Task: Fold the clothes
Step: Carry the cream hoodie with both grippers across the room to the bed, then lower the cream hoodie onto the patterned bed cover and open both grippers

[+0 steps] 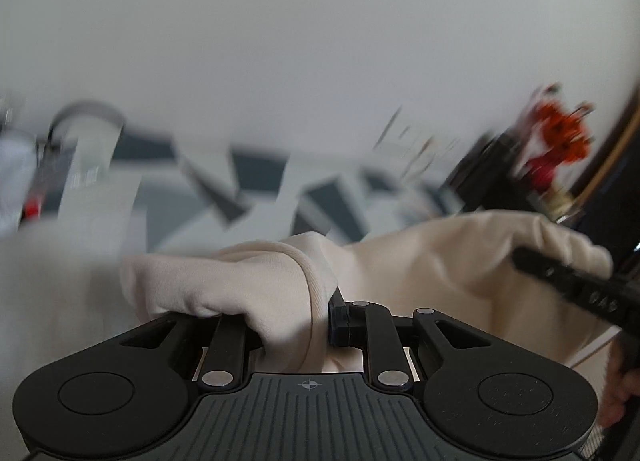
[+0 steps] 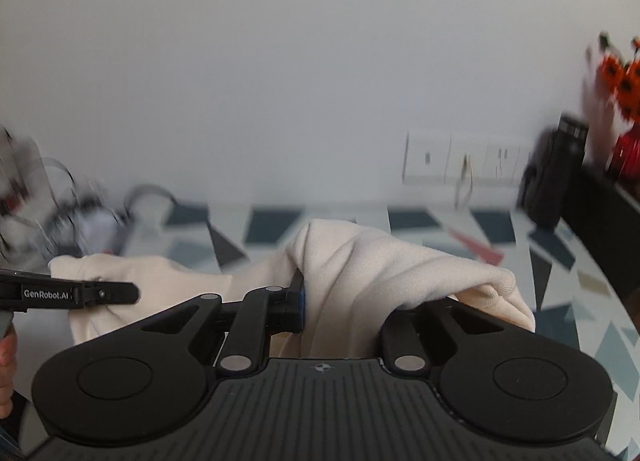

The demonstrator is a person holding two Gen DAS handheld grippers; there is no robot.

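Observation:
A cream garment hangs stretched between both grippers above the patterned table. In the left wrist view its ribbed hem drapes over my left gripper, which is shut on the cloth; one finger is hidden under the fabric. My right gripper shows at the right edge, gripping the far part of the garment. In the right wrist view the garment bunches between the fingers of my right gripper, shut on it, with the right finger covered. My left gripper reaches in from the left, on the cloth.
The table has a cover of blue, grey and white triangles. Orange flowers in a red vase and a black object stand at the right. Wall sockets sit behind. Blurred clutter lies at the left.

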